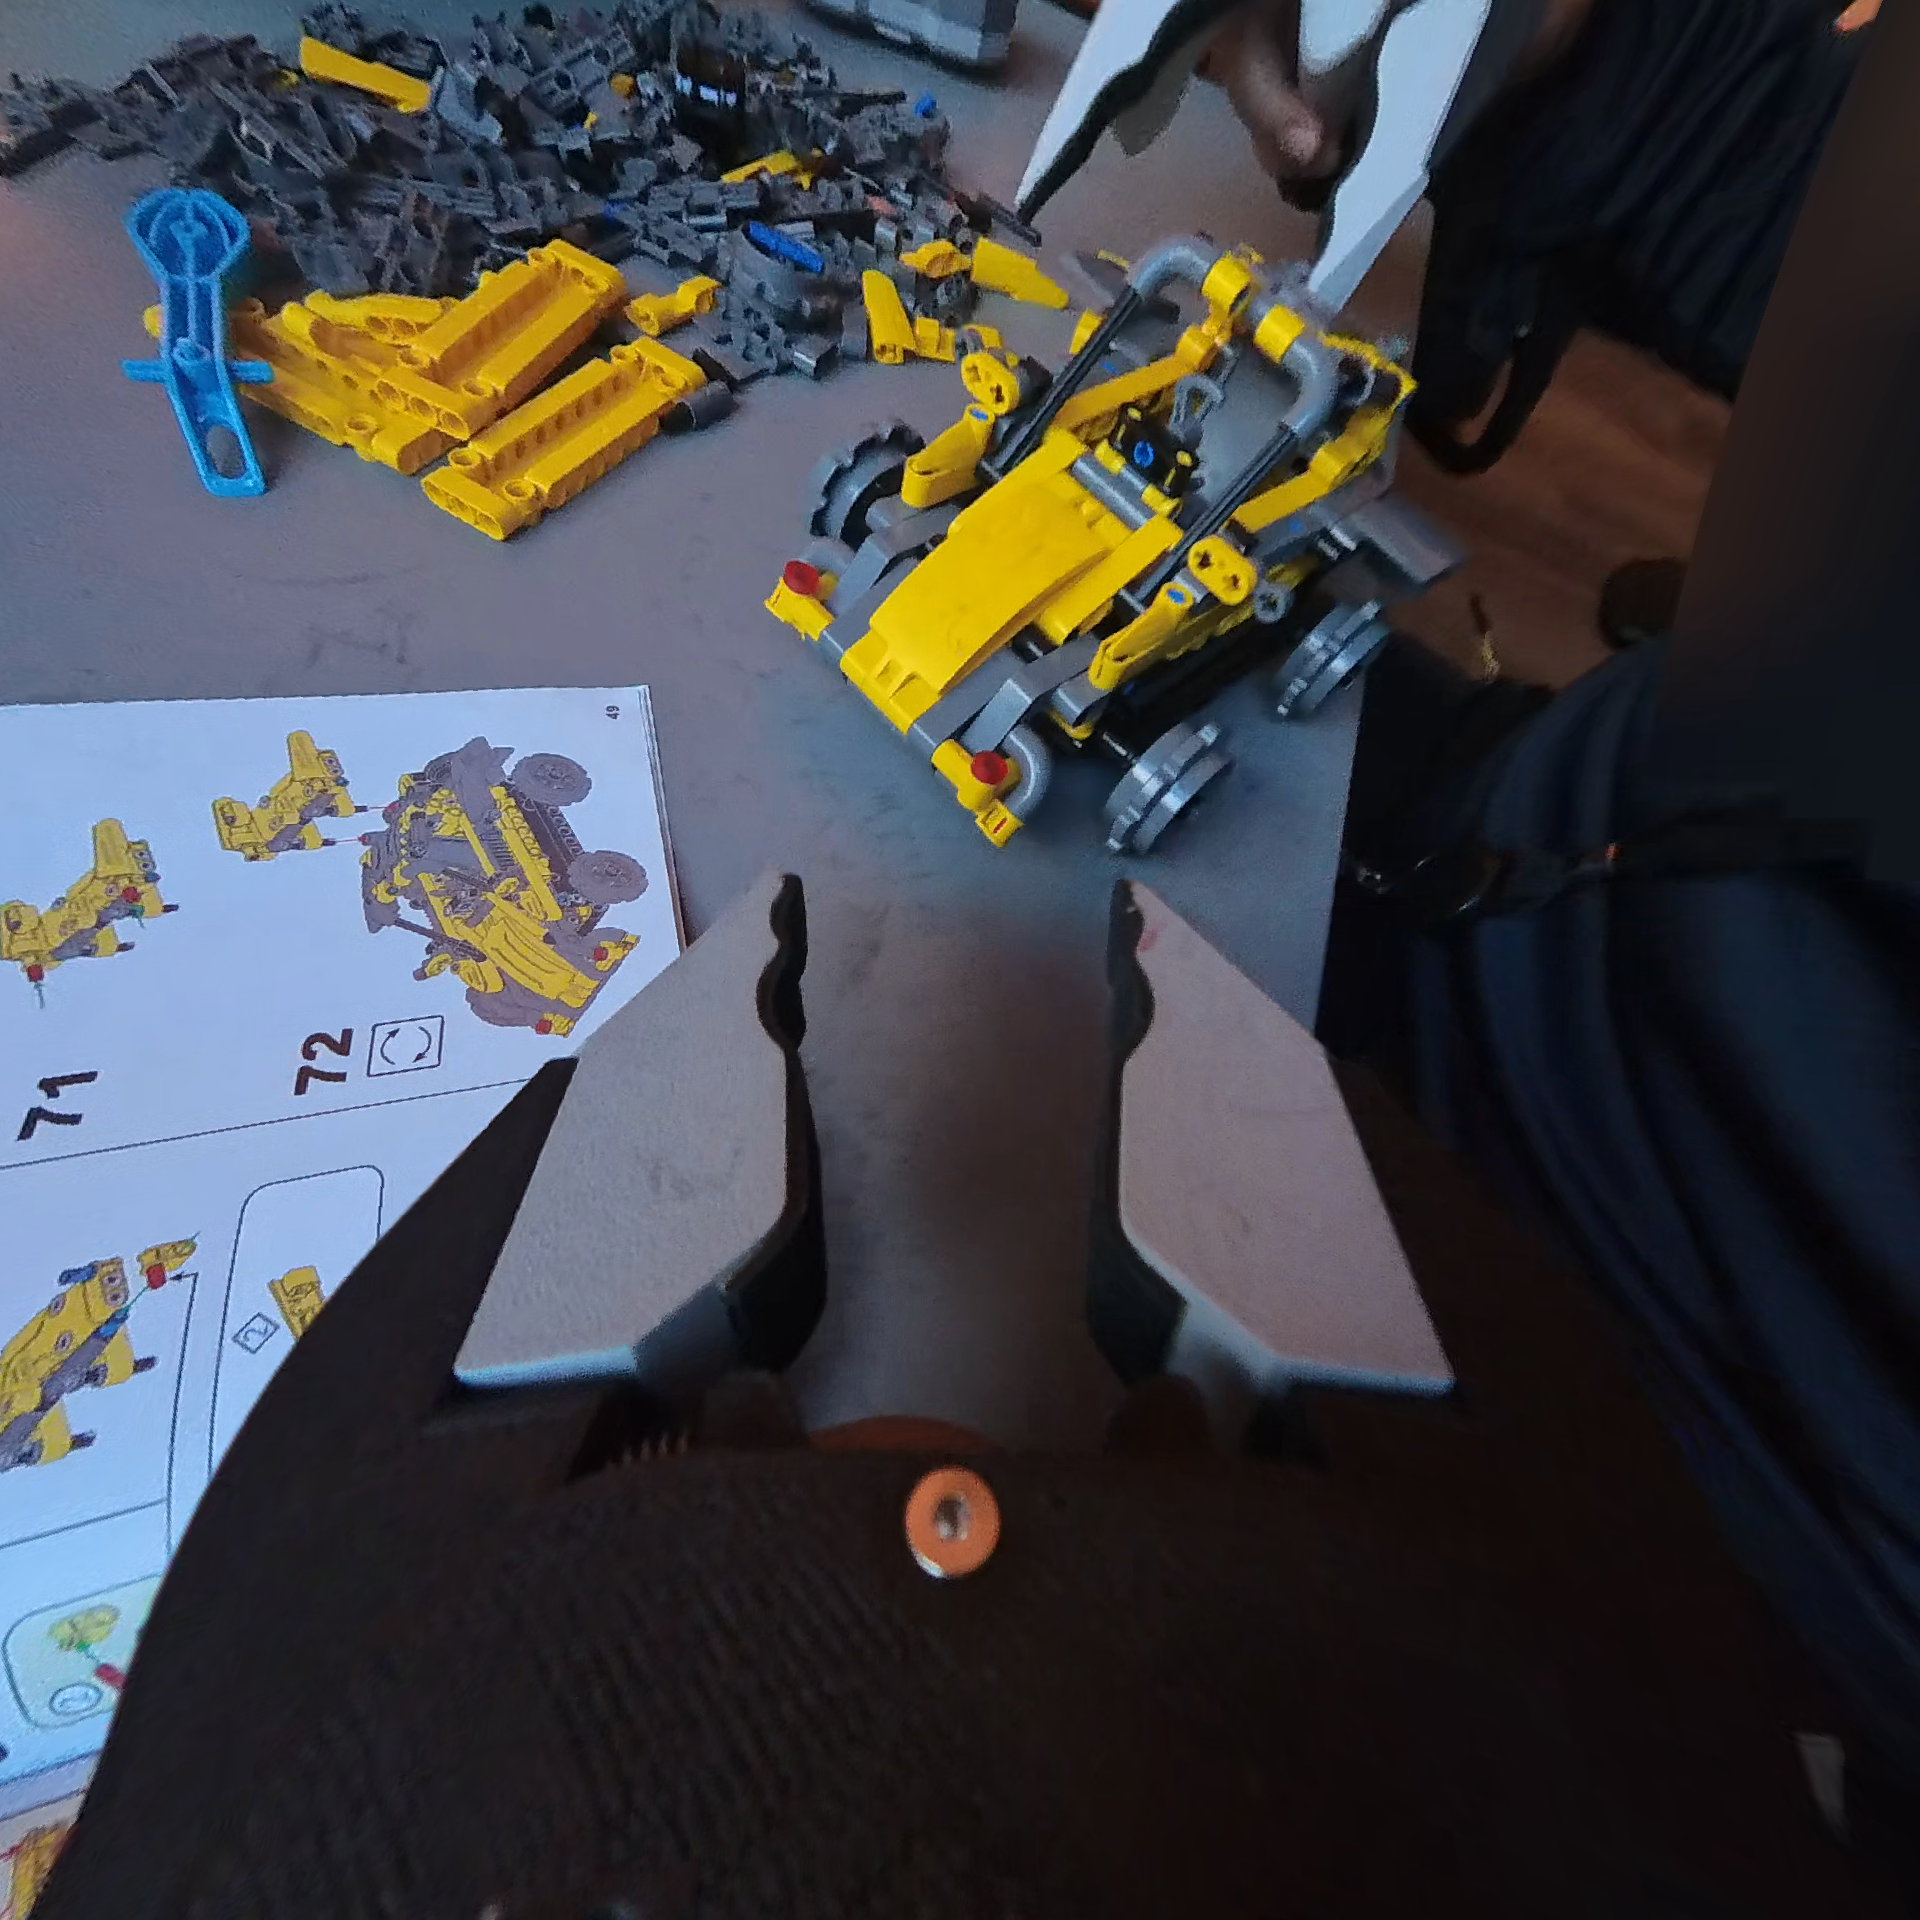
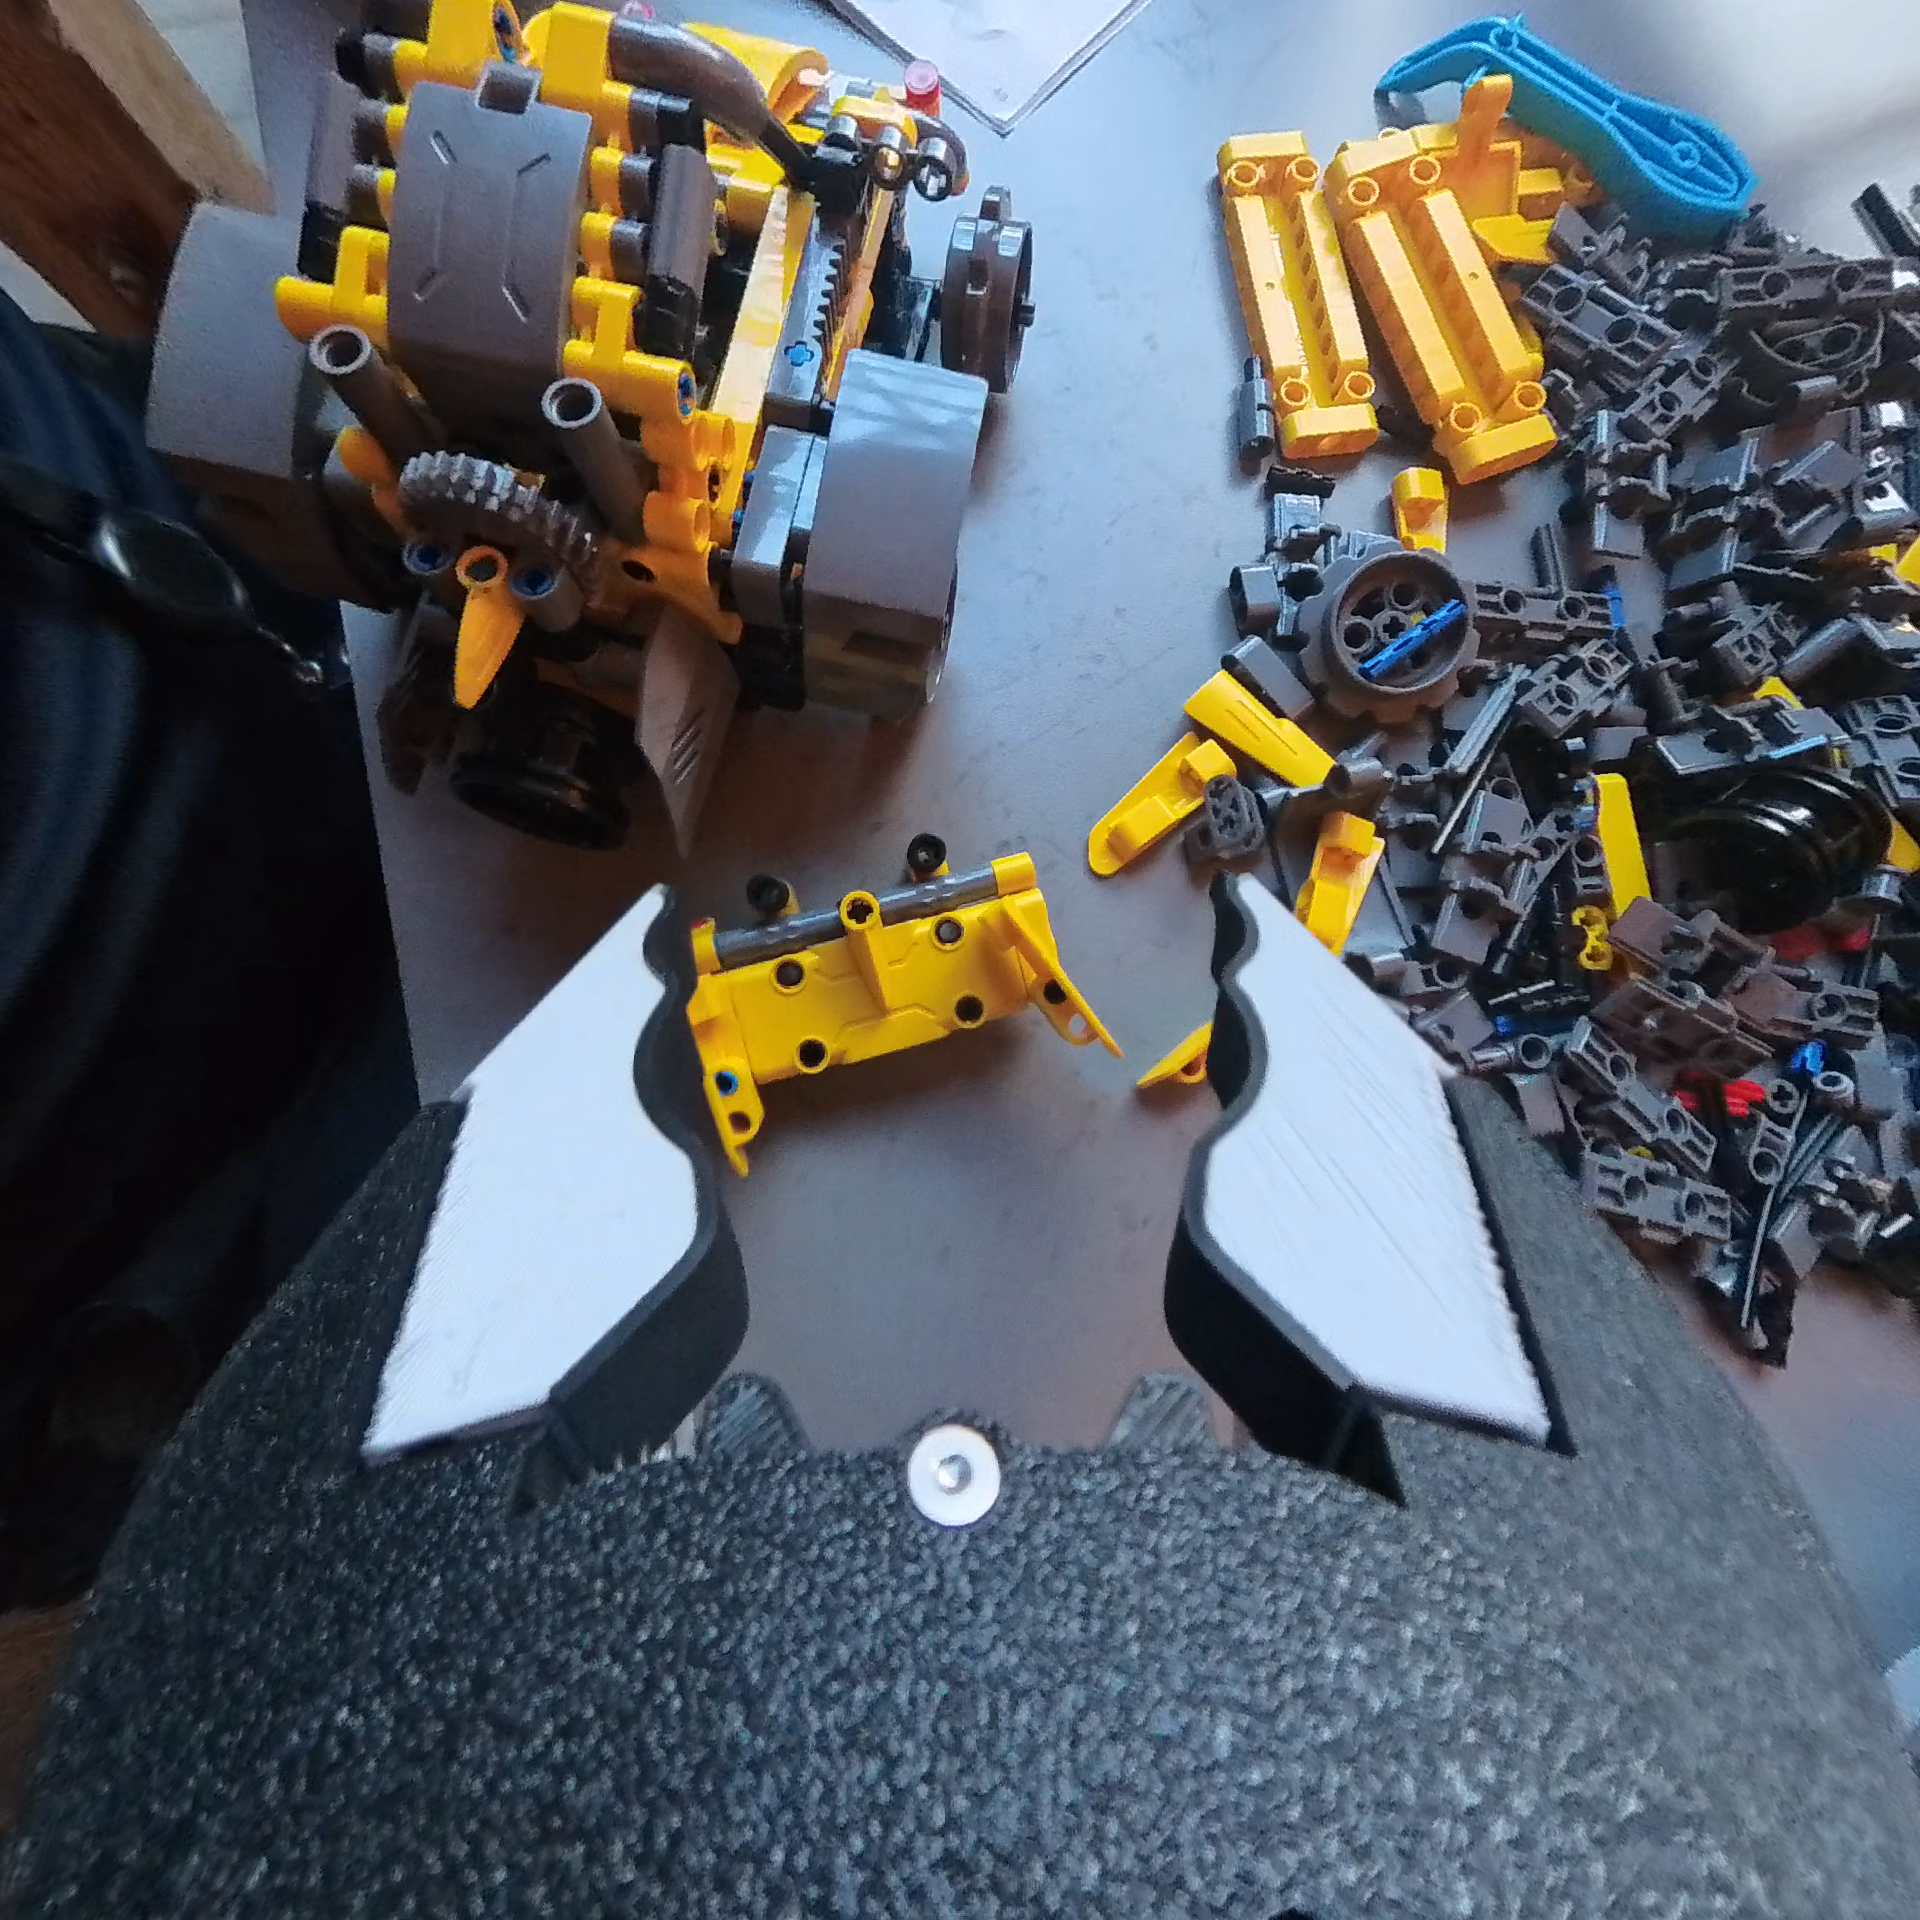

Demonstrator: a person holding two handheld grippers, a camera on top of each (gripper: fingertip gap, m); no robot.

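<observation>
**Brick vehicle, loose sub-assembly and parts on grey table**

Left wrist view. The left gripper [image 1: 956,925] hangs spread and empty over bare grey tabletop [image 1: 468,603], just beside the corner of the open white instruction booklet [image 1: 312,914]. Ahead stands the partly built yellow-and-grey plastic brick vehicle [image 1: 1091,582], on bare grey wheel hubs, close to the table edge. Its long axis runs diagonally, its sloped yellow nose toward the lower left. Beyond it are stacked long yellow perforated beams [image 1: 488,374], a blue plastic lever-shaped tool [image 1: 197,332] and a heap of small dark grey connector pieces [image 1: 499,166]. The right gripper [image 1: 1195,239] shows far off, behind the vehicle.

Right wrist view. The right gripper [image 2: 951,914] is spread wide and holds nothing. Between its fingertips lies a small yellow perforated brick sub-assembly [image 2: 883,987], flat on the table, its long axis crosswise, its pointed fin toward the right finger; the left finger seems to touch its end.

Risks, as judged: the vehicle could be nudged off the near edge; a crooked pinch might pop the sub-assembly's pins or snag the stray yellow piece [image 2: 1174,1065] beside the right finger.
</observation>
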